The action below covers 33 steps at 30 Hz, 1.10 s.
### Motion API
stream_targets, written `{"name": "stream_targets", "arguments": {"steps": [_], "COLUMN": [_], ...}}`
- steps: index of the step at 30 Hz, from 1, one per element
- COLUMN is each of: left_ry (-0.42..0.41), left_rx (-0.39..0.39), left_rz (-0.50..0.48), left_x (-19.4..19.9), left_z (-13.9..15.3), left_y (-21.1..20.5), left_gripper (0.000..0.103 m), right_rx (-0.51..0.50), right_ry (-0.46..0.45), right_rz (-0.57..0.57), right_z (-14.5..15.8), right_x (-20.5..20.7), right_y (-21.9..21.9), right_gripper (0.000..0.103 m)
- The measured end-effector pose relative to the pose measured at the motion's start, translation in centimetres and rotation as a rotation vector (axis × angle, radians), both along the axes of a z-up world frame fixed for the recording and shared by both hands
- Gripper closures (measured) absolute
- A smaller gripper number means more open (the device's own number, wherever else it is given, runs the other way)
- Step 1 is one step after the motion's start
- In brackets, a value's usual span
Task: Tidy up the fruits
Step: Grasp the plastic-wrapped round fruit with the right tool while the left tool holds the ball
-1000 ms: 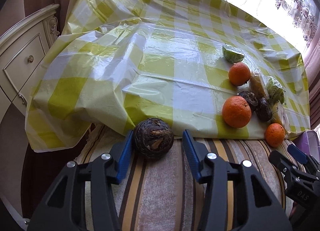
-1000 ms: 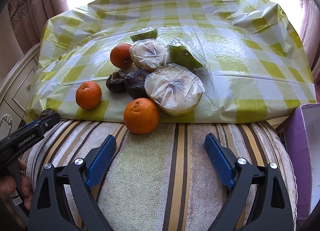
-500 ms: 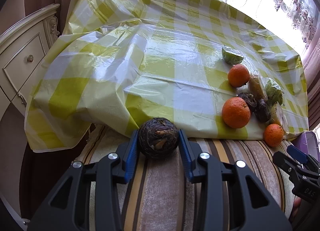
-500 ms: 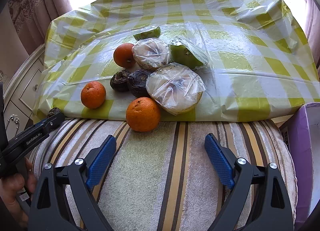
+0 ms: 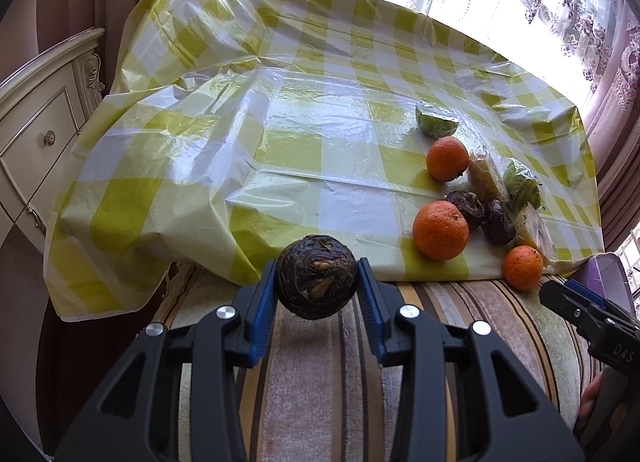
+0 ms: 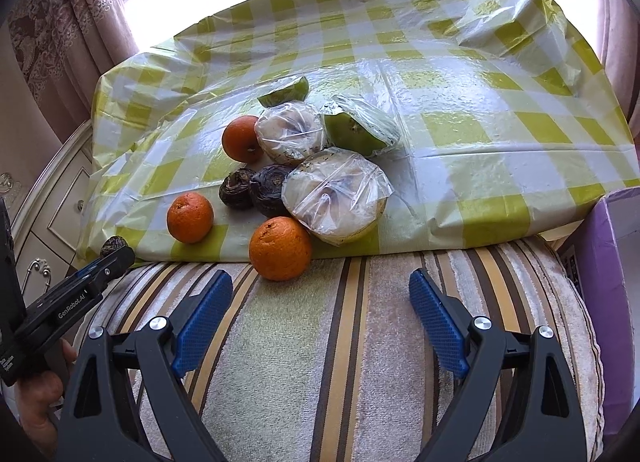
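Note:
My left gripper (image 5: pixel 317 282) is shut on a dark wrinkled round fruit (image 5: pixel 317 276), held just above the striped cushion (image 5: pixel 320 382). On the yellow-checked plastic cloth (image 5: pixel 248 134) to the right lie three oranges (image 5: pixel 440 229), two more dark fruits (image 5: pixel 486 214) and bagged fruit pieces. In the right wrist view my right gripper (image 6: pixel 320 306) stands open over the cushion with nothing between its fingers. The nearest orange (image 6: pixel 280 248) rests just ahead of it, beside a bagged pale fruit (image 6: pixel 336 194). The left gripper's tip (image 6: pixel 116 258) shows at the left with the dark fruit (image 6: pixel 113 243).
A purple box (image 6: pixel 604 282) stands at the right edge of the cushion. A cream cabinet with drawers (image 5: pixel 36 134) sits left of the table. Curtains and a bright window lie behind. A hand (image 6: pixel 38 394) holds the left gripper's handle.
The left gripper's jaws have closed onto the dark round fruit and lifted it slightly off the cushion. The right gripper has stayed open and nearly still.

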<state>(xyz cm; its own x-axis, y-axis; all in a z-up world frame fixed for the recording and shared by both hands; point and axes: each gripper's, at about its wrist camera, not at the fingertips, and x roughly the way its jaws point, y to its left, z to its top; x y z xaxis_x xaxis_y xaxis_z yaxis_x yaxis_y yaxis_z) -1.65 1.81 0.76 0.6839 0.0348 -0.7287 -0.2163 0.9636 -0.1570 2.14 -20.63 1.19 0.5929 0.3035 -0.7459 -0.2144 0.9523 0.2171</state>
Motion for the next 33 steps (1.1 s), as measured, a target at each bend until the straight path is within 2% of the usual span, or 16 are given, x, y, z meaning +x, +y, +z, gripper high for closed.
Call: {"name": "stream_targets", "arguments": {"steps": [12,15,21,26,29,33], "left_ry": [-0.019,-0.025,-0.035,-0.038,-0.040,-0.040], "left_rx": [0.016,0.020,0.028,0.026,0.025,0.025], "left_rz": [-0.020,-0.028,-0.043,-0.051,-0.056,-0.061], "left_x": [-0.3,-0.2,-0.2,-0.1,-0.1,-0.1], "left_z": [0.3,0.5,0.7,0.7,0.7,0.7], "left_y": [-0.6,-0.9,-1.3,-1.5,-1.6,-1.8], "left_gripper": [0.064,0.064,0.064,0.064,0.064,0.064], "right_rx": [-0.004,0.004,-0.097,-0.143,-0.152,-0.152], "right_ry": [-0.051,-0.019,0.003,0.016,0.033,0.040], "right_rz": [-0.064,-0.082,-0.073,-0.052,-0.052,-0.046], "right_z": [1.3,1.3,0.9,0.4,0.2,0.0], "right_x": [2.0,3.2,5.0,5.7,6.1,6.3], "right_y": [-0.4,-0.5,0.6,1.4,1.5,1.5], "right_gripper": [0.016,0.016,0.016,0.018,0.025,0.026]}}
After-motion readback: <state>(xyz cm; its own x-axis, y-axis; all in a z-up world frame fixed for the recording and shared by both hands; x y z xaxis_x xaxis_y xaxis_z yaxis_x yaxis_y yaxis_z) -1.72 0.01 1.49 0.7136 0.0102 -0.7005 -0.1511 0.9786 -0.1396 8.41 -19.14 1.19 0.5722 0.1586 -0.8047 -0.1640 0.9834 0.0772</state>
